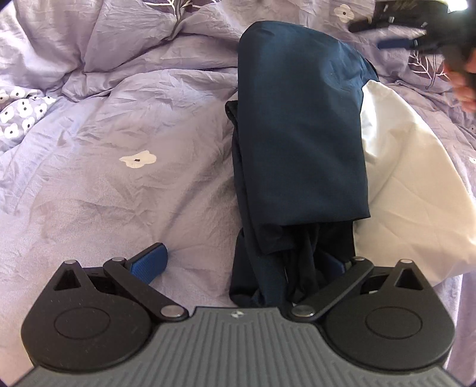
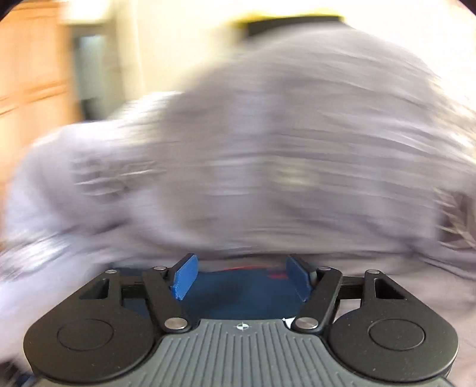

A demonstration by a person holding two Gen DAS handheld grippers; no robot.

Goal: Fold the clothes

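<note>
A dark navy garment [image 1: 300, 140] lies folded lengthwise on the lilac flowered duvet [image 1: 119, 125], its bunched lower end reaching between my left gripper's fingers. My left gripper [image 1: 247, 262] is wide open; its left blue pad [image 1: 148, 263] rests on the duvet and the right pad is hidden under the cloth. My right gripper [image 2: 242, 278] is open with blue pads [image 2: 186, 277] apart, above a blue cloth surface [image 2: 238, 297]; that view is heavily motion-blurred. The right gripper also shows in the left wrist view [image 1: 416, 26], blurred, at the top right, held by a hand.
A white garment or pillowcase [image 1: 410, 184] lies to the right of the navy garment, partly under it. The rumpled duvet rises in folds at the back left. In the right wrist view a wooden wardrobe [image 2: 32, 59] stands at the far left.
</note>
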